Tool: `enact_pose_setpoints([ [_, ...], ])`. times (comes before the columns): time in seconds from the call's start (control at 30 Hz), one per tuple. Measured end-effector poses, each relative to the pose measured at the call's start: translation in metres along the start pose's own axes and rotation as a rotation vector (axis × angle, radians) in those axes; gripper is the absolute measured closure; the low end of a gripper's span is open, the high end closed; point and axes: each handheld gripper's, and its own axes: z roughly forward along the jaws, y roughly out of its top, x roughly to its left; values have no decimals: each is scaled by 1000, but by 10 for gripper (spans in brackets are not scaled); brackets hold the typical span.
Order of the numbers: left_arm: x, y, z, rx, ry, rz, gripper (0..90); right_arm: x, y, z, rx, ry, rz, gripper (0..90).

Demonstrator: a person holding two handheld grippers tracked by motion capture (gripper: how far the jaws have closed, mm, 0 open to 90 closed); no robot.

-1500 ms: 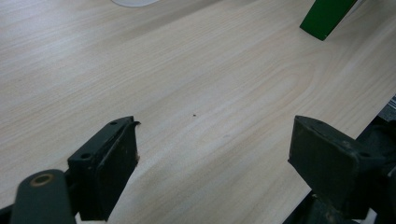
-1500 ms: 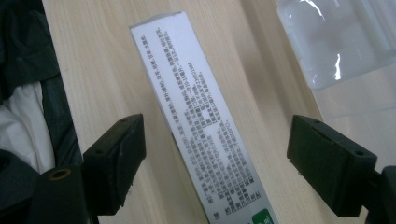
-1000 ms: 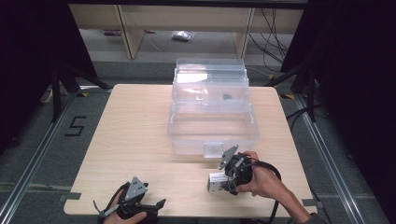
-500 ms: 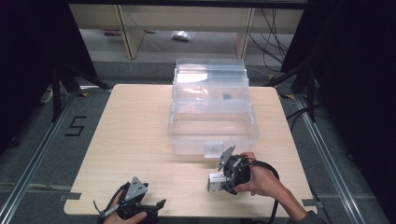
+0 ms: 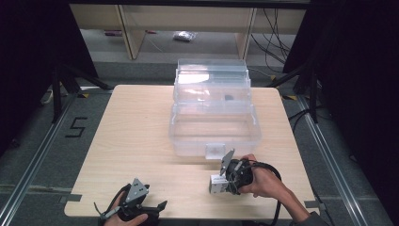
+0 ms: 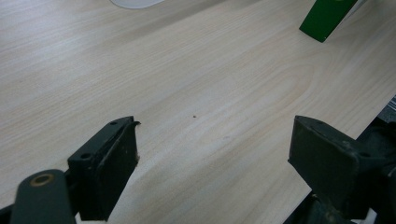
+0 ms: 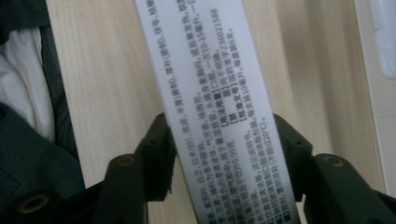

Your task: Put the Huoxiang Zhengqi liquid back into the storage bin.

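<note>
Print in small black Chinese characters covers the white box (image 7: 219, 112) pinched between my right gripper (image 7: 222, 154) jaws; the blur leaves it unreadable beyond scattered digits. A taped "5" (image 5: 76, 127) marks the floor left of the table (image 5: 136, 122). My right hand (image 5: 263, 181) holds its gripper near the table's front edge, just before the clear plastic bin (image 5: 214, 125), a touch nearer me than a second ago. My left gripper (image 5: 141, 207) rests at the front left edge, jaws spread wide over bare wood, a green object (image 6: 327, 16) beyond.
</note>
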Motion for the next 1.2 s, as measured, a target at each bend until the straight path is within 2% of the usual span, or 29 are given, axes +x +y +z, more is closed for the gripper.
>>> enact_pose_setpoints([
  [0.07, 0, 0, 0, -2, 2, -1, 149, 1, 0, 0, 3, 10, 2, 548],
  [0.1, 0, 0, 0, -1, 0, -1, 149, -1, 1, 0, 5, 14, -27, 558],
  [0.17, 0, 0, 0, 1, 2, -1, 149, -2, 2, -1, 7, 25, -38, 605],
  [0.27, 0, 0, 0, -1, 2, -2, 149, -2, 2, -2, 15, 19, -26, 636],
  [0.33, 0, 0, 0, -1, 3, -4, 149, -3, 3, -2, 17, 30, -35, 643],
  [0.37, 0, 0, 0, -2, 2, -2, 149, -5, 3, -2, 29, 17, -61, 644],
  [0.43, 0, 0, 0, -1, 3, -3, 149, -4, 4, -3, 40, 9, -46, 645],
  [0.5, 0, 0, 0, -3, 3, -4, 149, -6, 5, -2, 33, 16, -82, 646],
  [0.53, 0, 0, 0, -3, 3, -4, 149, -6, 5, -2, 33, 16, -82, 646],
  [0.57, 0, 0, 0, -3, 4, -4, 149, -4, 6, -3, 52, 14, -57, 647],
  [0.67, 0, 0, 0, -3, 4, -4, 149, -4, 6, -4, 52, 13, -43, 648],
  [0.7, 0, 0, 0, -3, 4, -5, 149, -6, 6, -5, 44, 15, -69, 648],
  [0.77, 0, 0, 0, -3, 4, -5, 149, -8, 7, -8, 32, 14, -82, 648],
  [0.8, 0, 0, 0, -2, 4, -4, 149, -5, 7, -11, 41, 5, -35, 648],
  [0.83, 0, 0, 0, -2, 3, -2, 149, -6, 7, -15, 44, 7, -33, 649],
  [1.1, 0, 0, 0, -2, 2, -2, 149, -11, 9, -28, 22, 2, -69, 649],
  [1.2, 0, 0, 0, -2, 2, -2, 149, -11, 10, -35, 24, -6, -60, 648],
])
